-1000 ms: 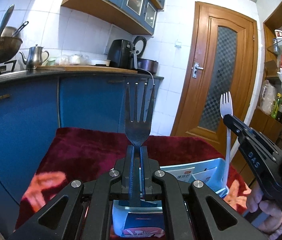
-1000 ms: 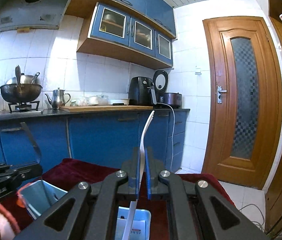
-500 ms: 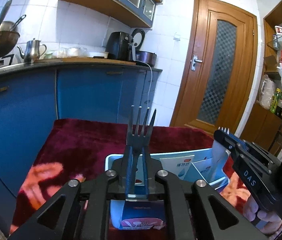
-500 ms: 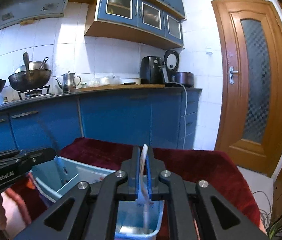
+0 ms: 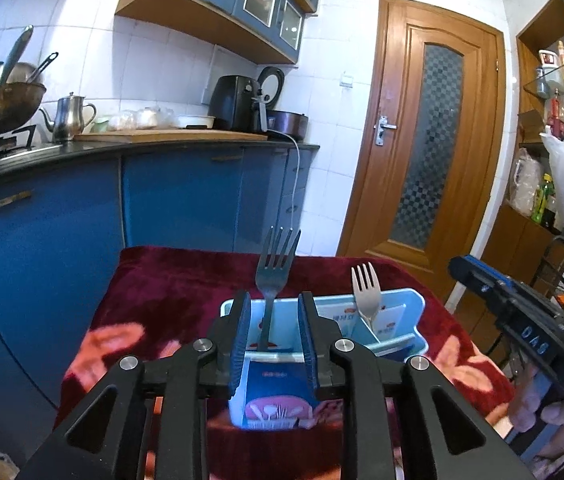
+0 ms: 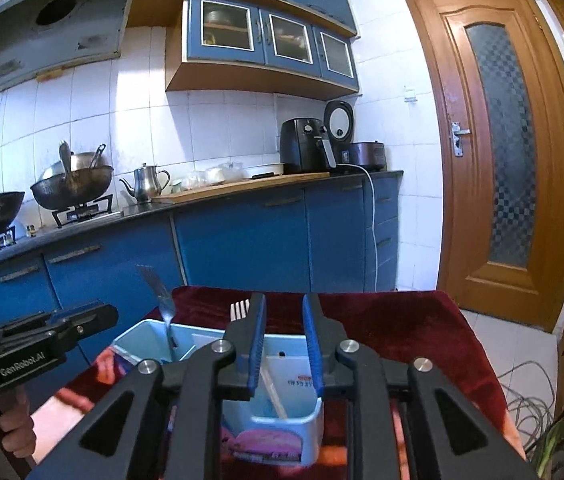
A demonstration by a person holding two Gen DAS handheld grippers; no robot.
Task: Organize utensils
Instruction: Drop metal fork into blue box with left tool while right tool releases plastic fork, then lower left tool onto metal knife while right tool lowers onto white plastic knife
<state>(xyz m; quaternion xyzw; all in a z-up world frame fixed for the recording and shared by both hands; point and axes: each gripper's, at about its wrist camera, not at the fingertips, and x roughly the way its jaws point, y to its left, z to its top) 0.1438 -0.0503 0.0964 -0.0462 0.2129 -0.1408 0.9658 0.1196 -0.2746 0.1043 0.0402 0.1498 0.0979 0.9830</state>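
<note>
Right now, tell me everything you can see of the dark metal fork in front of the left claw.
The dark fork looks like grey metal, with four tines and a slim handle. It stands nearly upright, tines up, handle end down in the left compartment of the light blue utensil holder on the red cloth. The left claw is opening; its blue pads flank the handle without pressing it. A paler fork stands apart in the next compartment.
</note>
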